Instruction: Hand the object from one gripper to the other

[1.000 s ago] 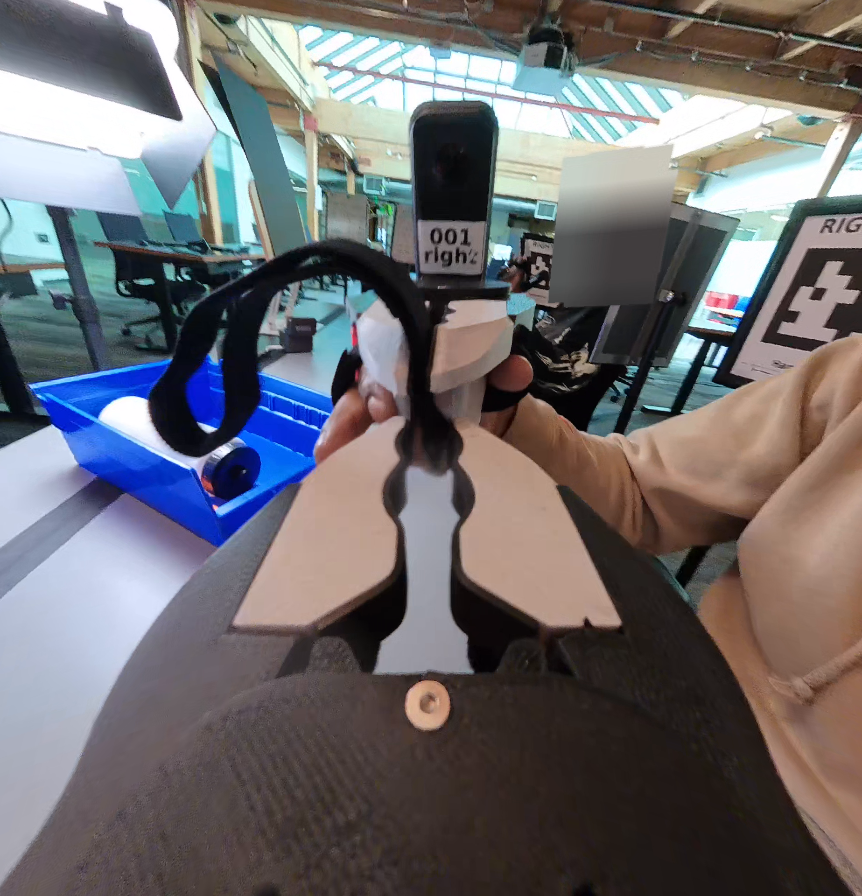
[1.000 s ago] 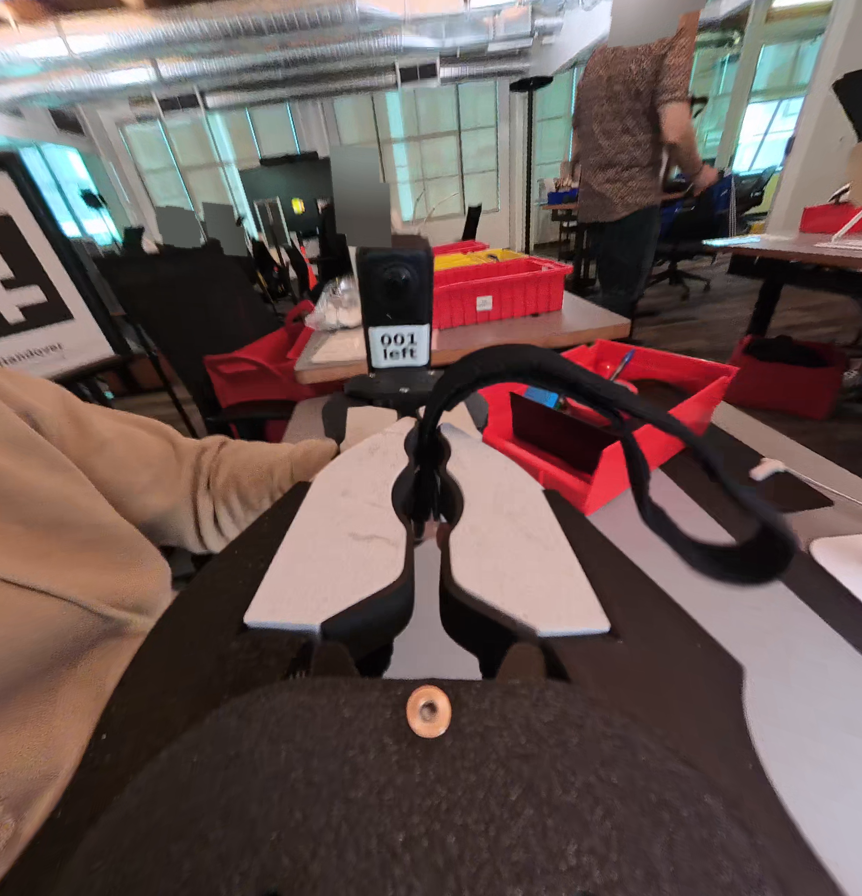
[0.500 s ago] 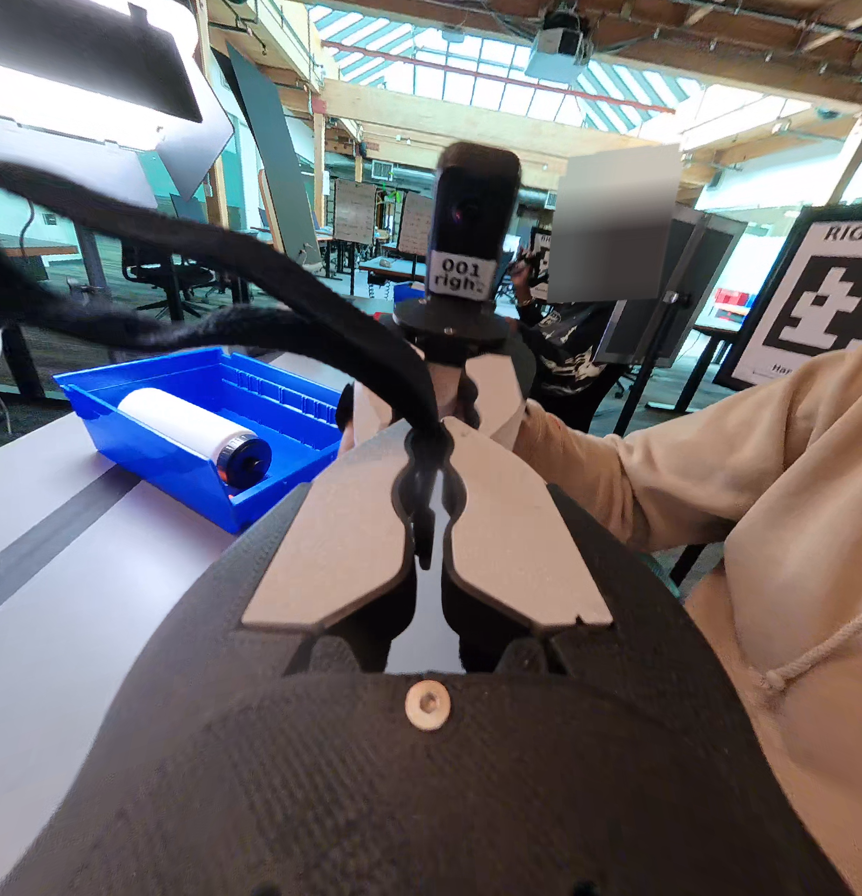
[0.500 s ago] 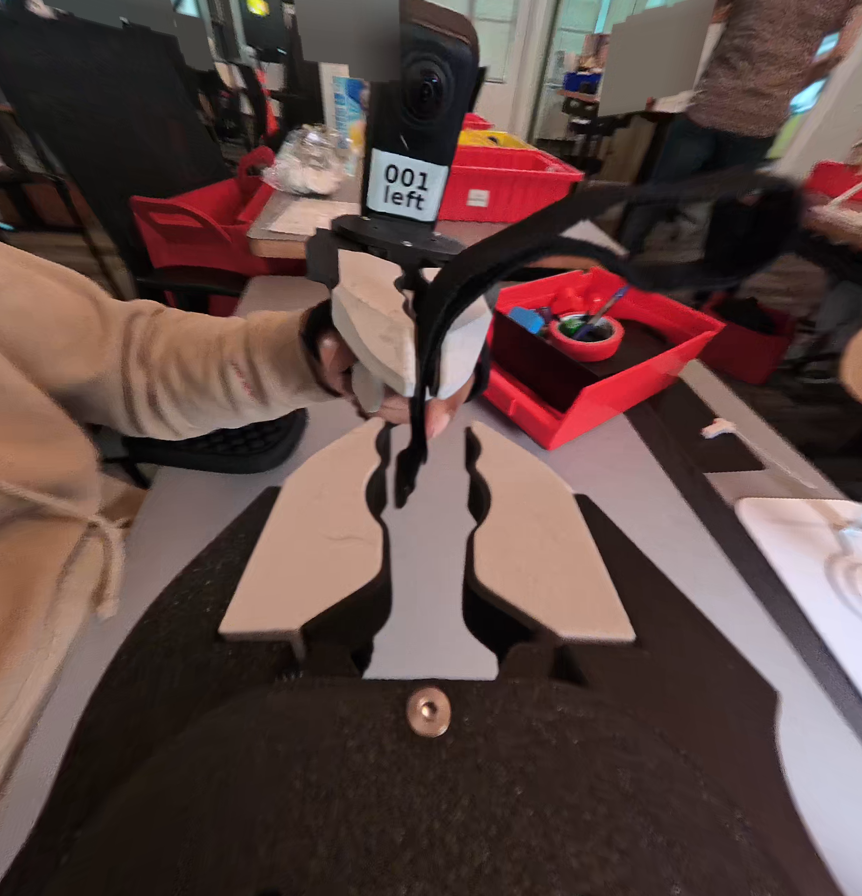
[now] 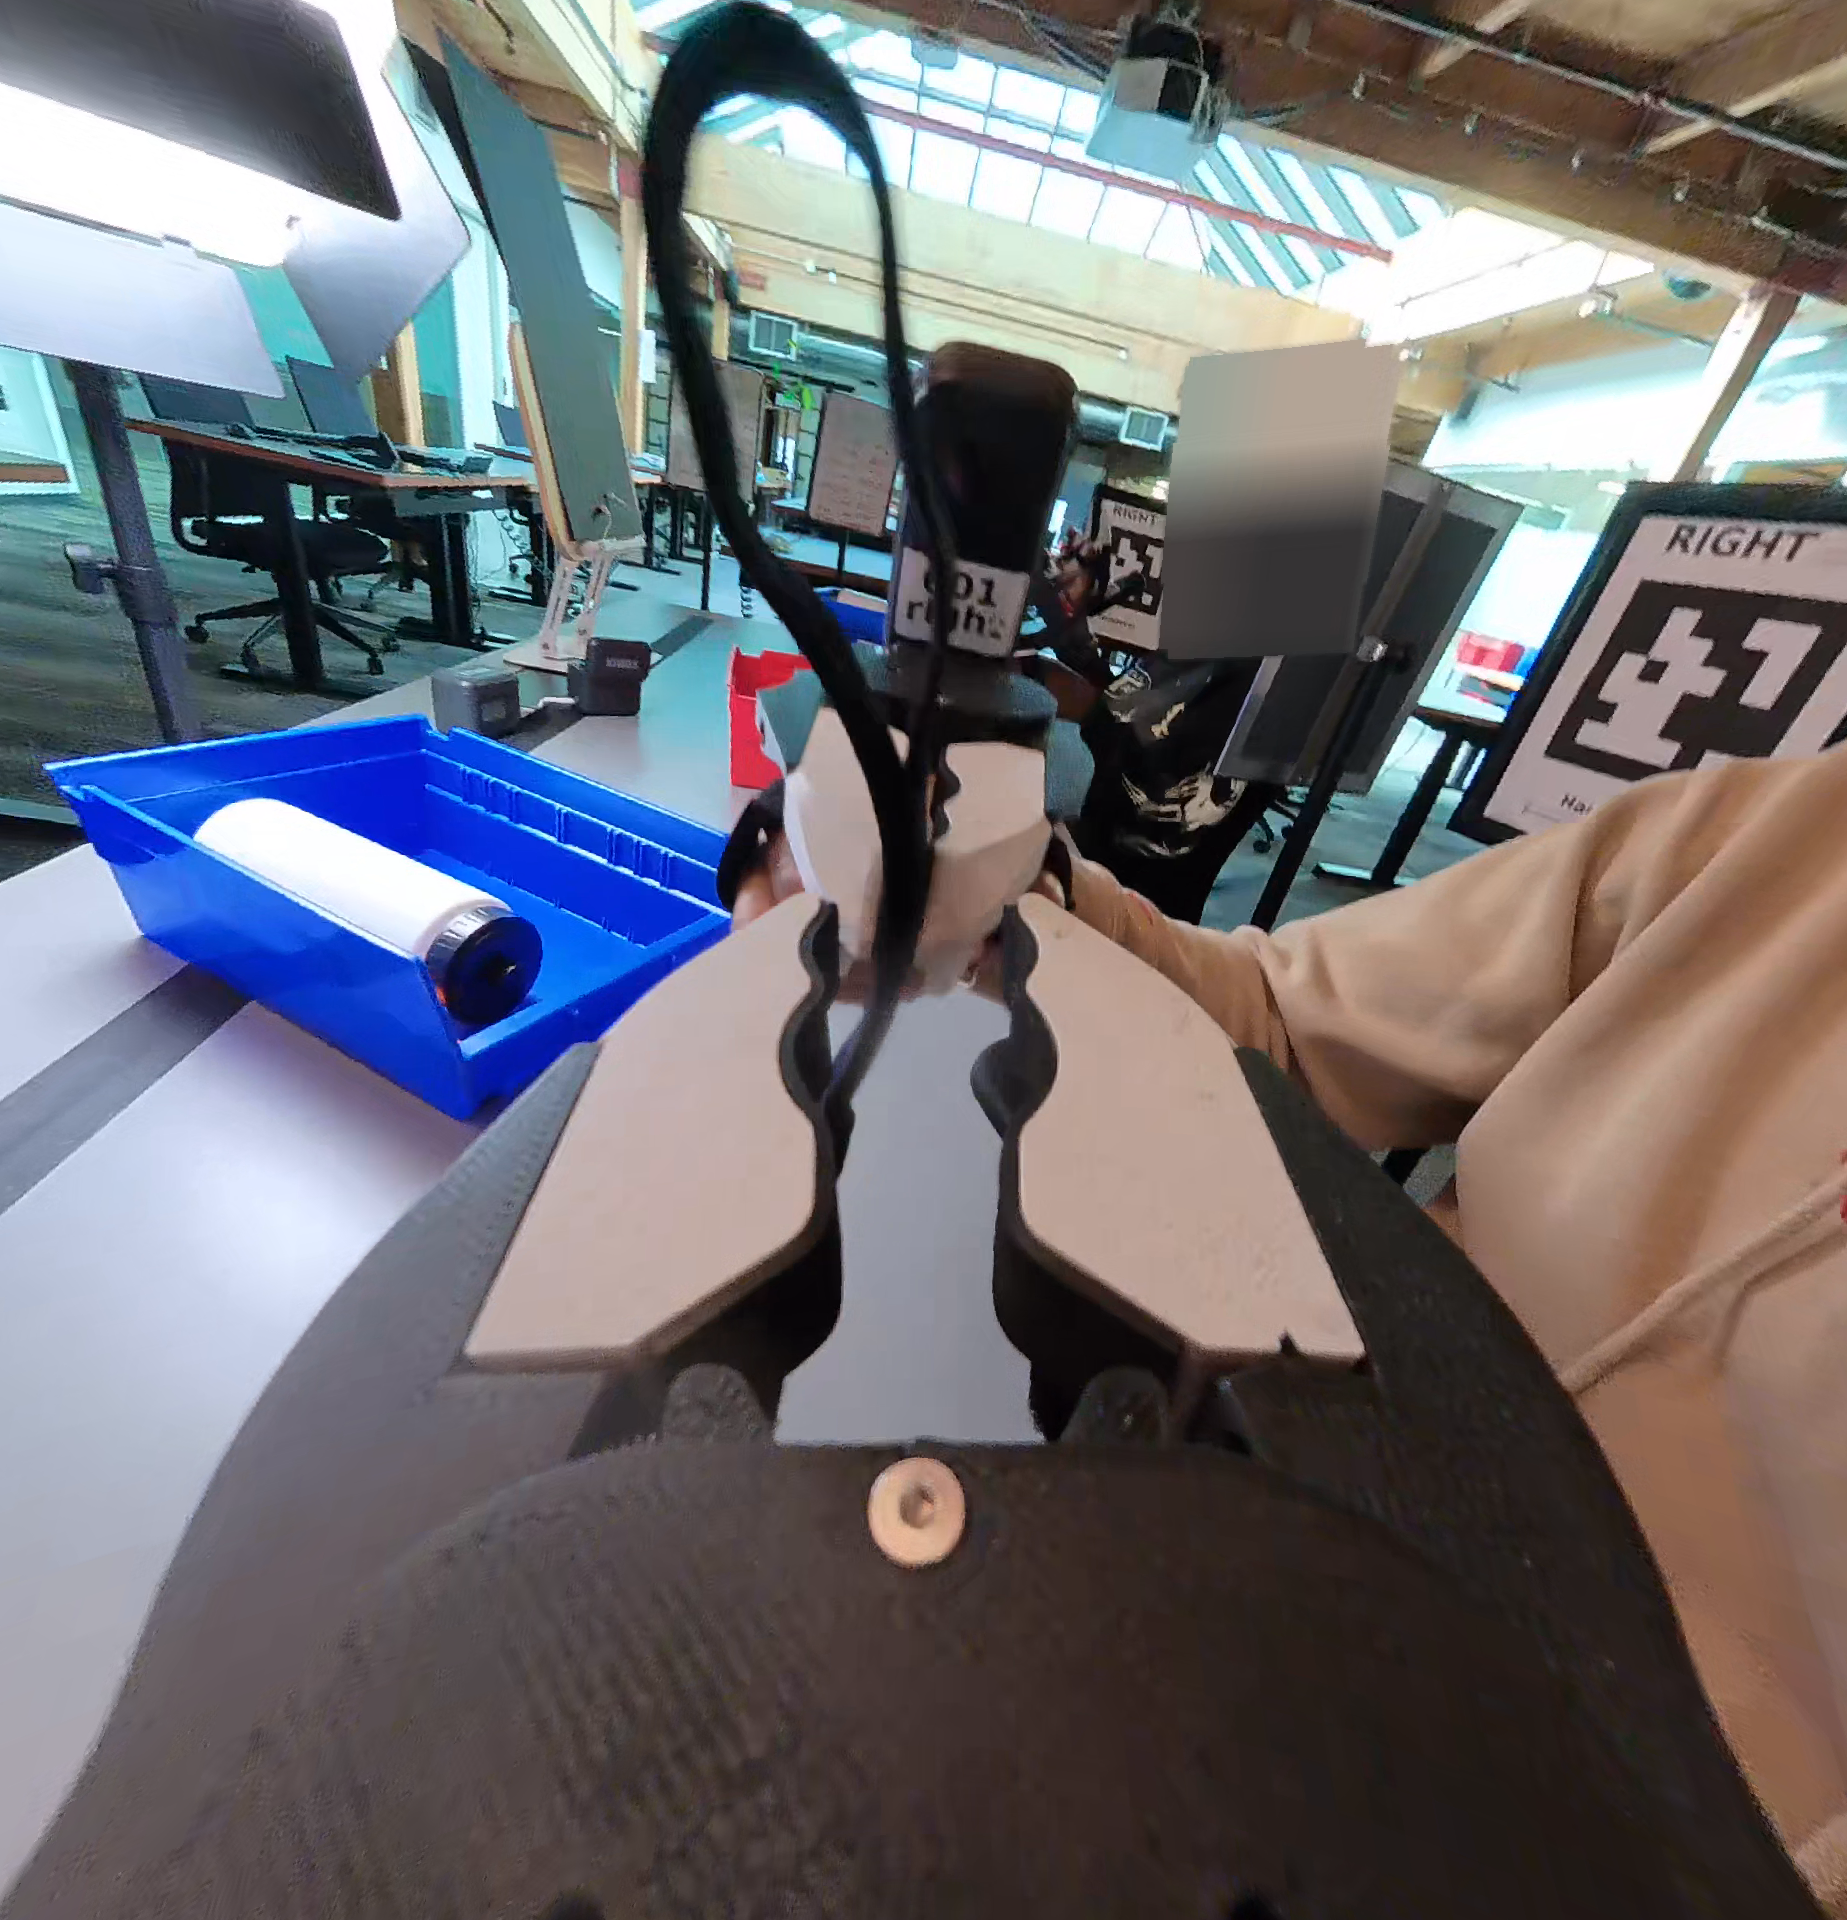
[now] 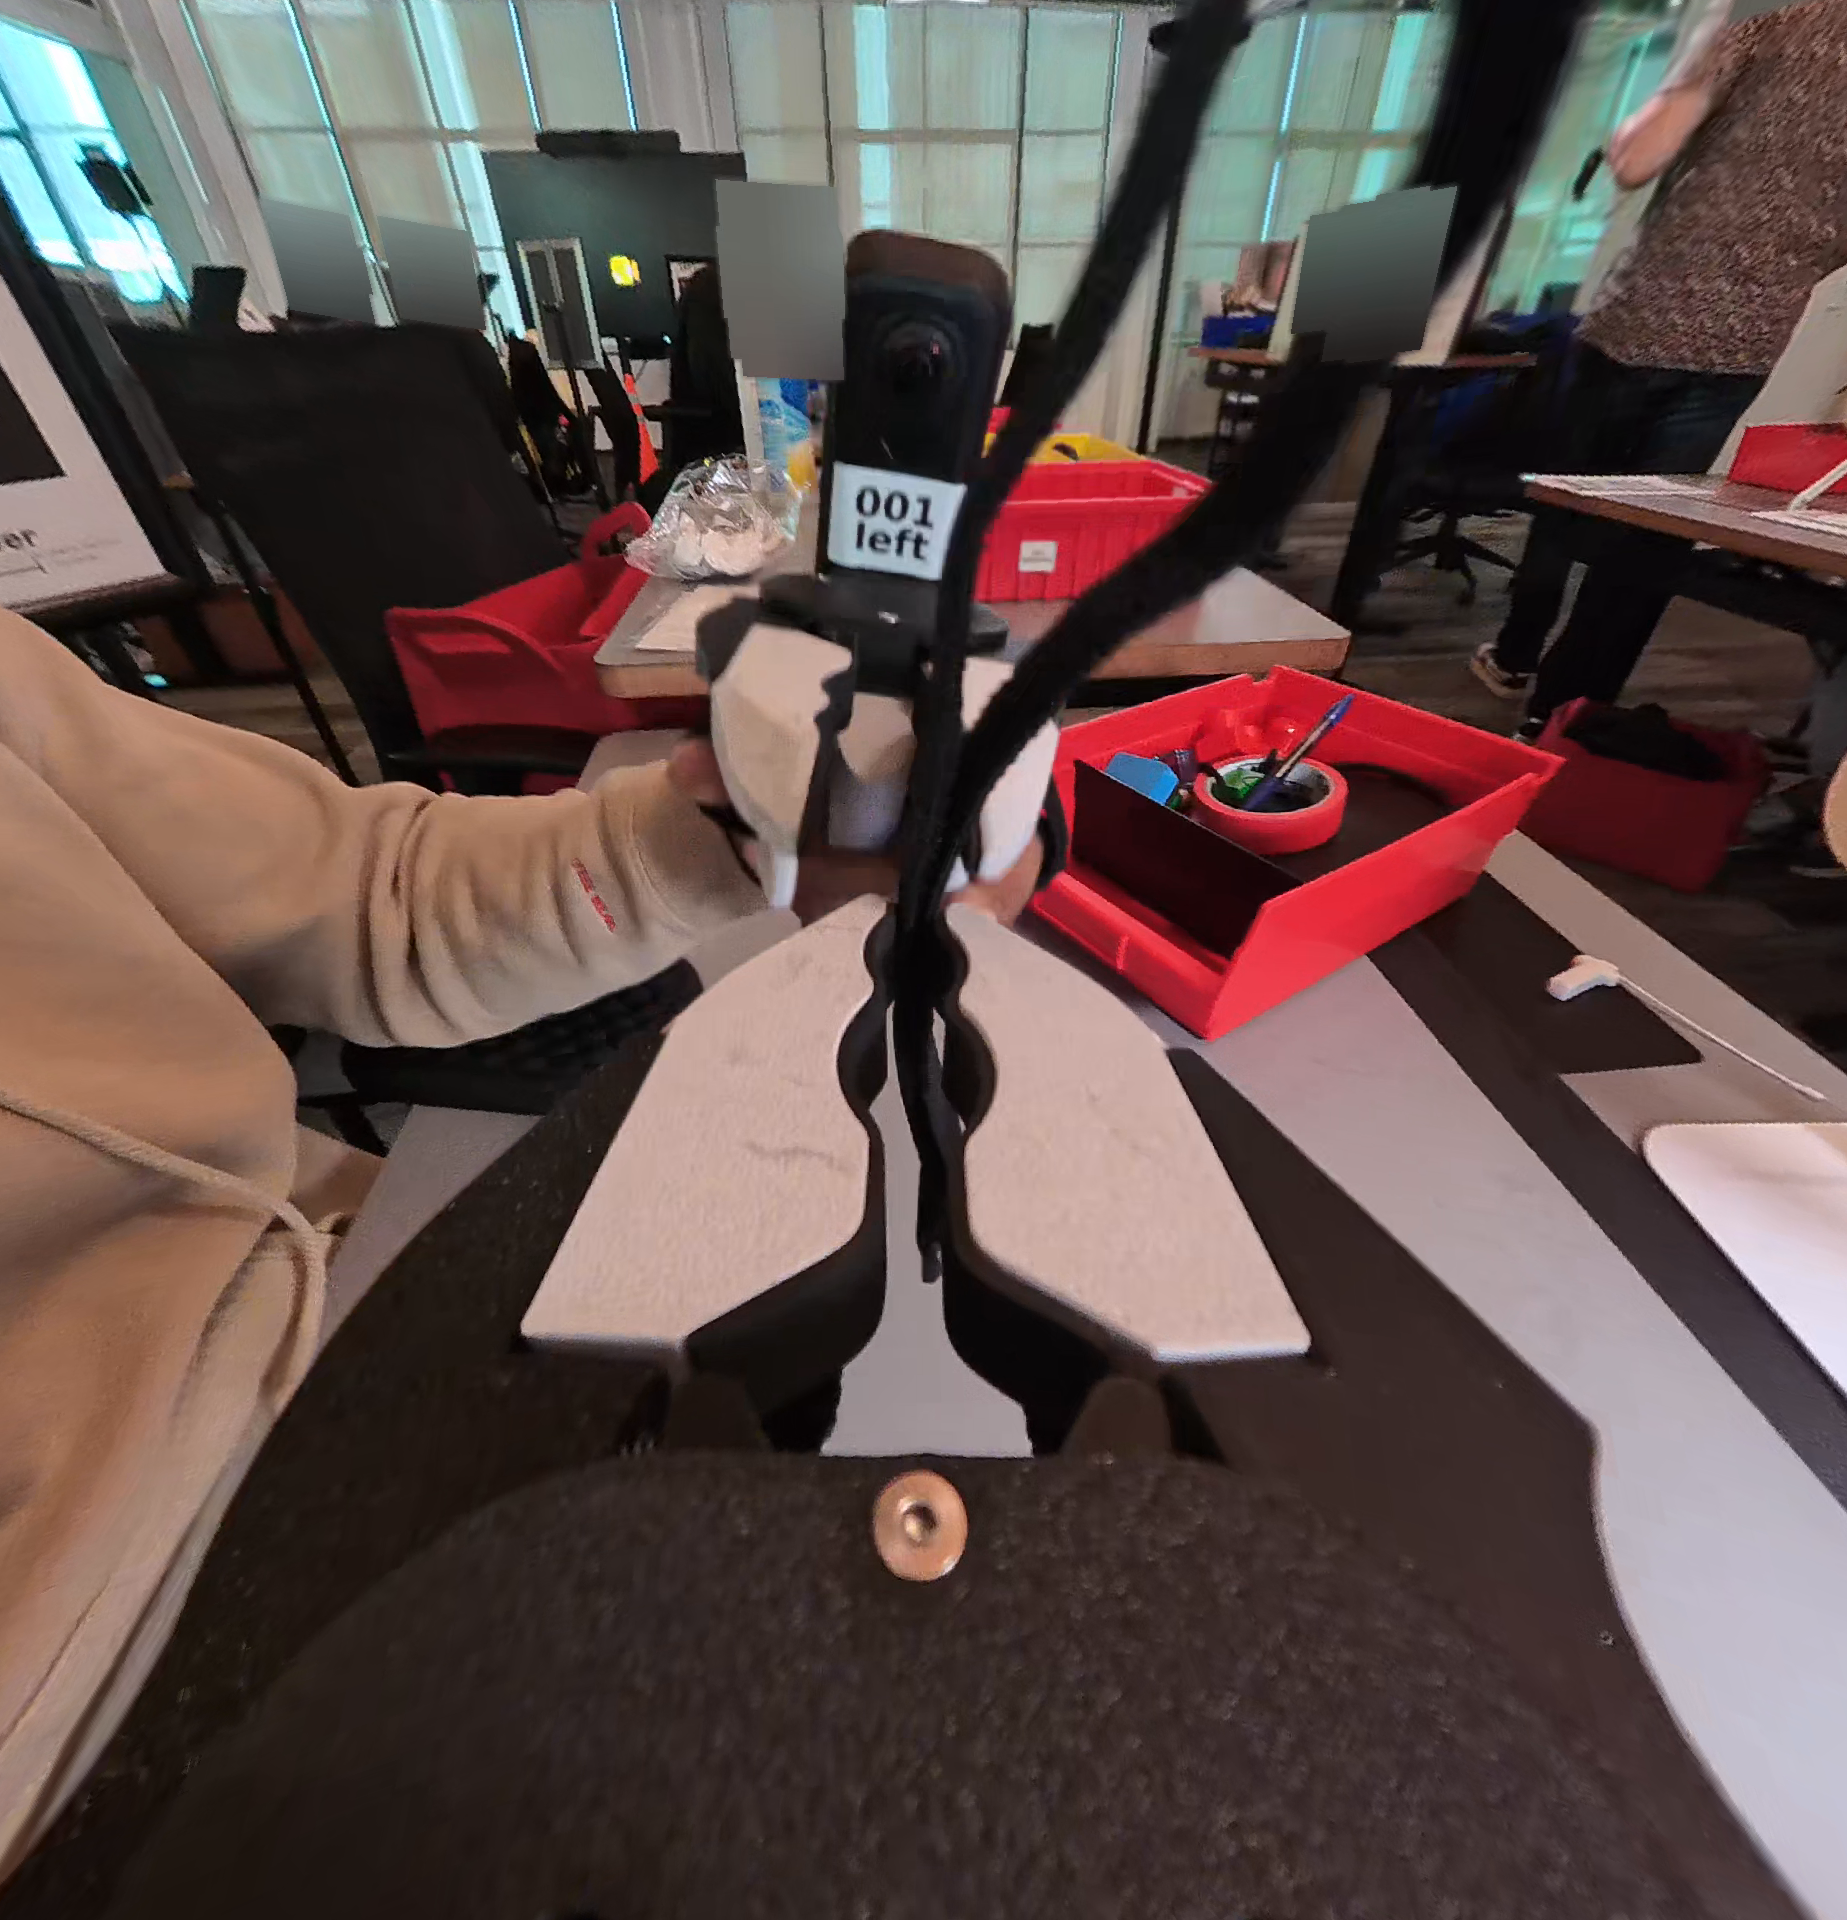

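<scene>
The object is a black strap (image 5: pixel 734 509) that loops high above both grippers. My right gripper (image 6: pixel 919 925) is shut on the strap (image 6: pixel 924 1091), whose lower end hangs between its fingers. In the left wrist view the right gripper (image 5: pixel 914 831) faces me, closed around the strap. My left gripper (image 5: pixel 914 935) is open, and the strap's end hangs loose by its left finger. In the right wrist view the left gripper (image 6: pixel 883 810) faces me just beyond my fingertips, with the strap running in front of it. Both grippers are held tip to tip above the grey table (image 5: pixel 171 1195).
A blue bin (image 5: pixel 306 935) with a white roll (image 5: pixel 347 883) sits on the table to the left. A red bin (image 6: pixel 1293 966) holds a red tape roll (image 6: pixel 1272 800) and pens. A white tray (image 6: pixel 1781 1226) lies at the right edge. A person (image 6: pixel 1729 208) stands far right.
Half a second ago my left gripper was shut on the strap and my right was open. Now the right is shut on it and the left has opened. The loop has swung upward.
</scene>
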The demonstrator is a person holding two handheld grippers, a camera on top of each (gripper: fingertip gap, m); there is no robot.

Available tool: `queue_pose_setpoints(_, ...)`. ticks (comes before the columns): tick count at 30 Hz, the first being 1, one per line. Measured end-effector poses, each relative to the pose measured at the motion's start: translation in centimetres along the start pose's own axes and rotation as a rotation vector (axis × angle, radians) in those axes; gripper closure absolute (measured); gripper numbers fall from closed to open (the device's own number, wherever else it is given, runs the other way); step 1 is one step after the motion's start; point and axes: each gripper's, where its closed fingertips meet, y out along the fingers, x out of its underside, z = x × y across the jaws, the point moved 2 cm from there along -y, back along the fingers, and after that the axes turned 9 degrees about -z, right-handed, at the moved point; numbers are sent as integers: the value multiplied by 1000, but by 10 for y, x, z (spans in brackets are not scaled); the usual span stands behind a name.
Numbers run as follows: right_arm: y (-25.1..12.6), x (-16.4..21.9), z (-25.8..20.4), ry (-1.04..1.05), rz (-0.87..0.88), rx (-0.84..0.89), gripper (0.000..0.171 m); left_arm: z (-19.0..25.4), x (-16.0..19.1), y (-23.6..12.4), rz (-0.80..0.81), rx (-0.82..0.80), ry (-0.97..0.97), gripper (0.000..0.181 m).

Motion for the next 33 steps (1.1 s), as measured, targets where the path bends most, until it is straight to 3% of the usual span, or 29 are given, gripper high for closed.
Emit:
queue_pose_setpoints(2, 7, 4, -3, -20, -18, -8, 166, 0, -3, 1, 19, -7, -13, 153)
queue_pose_setpoints(5, 21, 12, -4, -29, -63, 2, 166, -1, 0, 7, -5, -46, 0, 175)
queue_pose_setpoints(9, 17, 12, -1, -37, -61, 18, 162, -2, -1, 4, -31, -92, 54, 176)
queue_pose_setpoints(12, -5, 3, 0, -54, -20, 7, 140, -4, 3, 1, -71, -107, 78, 176)
queue_pose_setpoints(16, -12, -8, -2, -17, 52, -14, 138, -3, 20, 19, -148, -76, 80, 176)
queue_pose_setpoints(18, 0, -2, -4, -38, 13, -7, 145, -2, 28, 29, -178, -66, 79, 176)
queue_pose_setpoints(19, 5, 1, -5, -53, 0, -5, 164, -2, 29, 30, -176, -63, 76, 176)
queue_pose_setpoints(20, 5, 1, -6, -60, 7, -8, 165, -2, 28, 29, -165, -53, 69, 175)
queue_pose_setpoints(23, -1, -1, -6, -67, 1, -12, 166, -2, 16, 16, -94, -20, 18, 148)
queue_pose_setpoints(27, 4, 11, -2, -102, -82, 24, 167, 5, -3, 5, -16, -35, 31, 139)
queue_pose_setpoints(29, 16, 19, -4, -102, -117, 15, 166, 6, -2, 10, -34, -68, 59, 148)
queue_pose_setpoints(31, 28, 26, -8, -108, -145, 3, 166, 1, 3, 14, -62, -115, 71, 174)
queue_pose_setpoints(33, 31, 28, -8, -111, -152, 10, 166, -3, 5, 12, -74, -141, 83, 176)
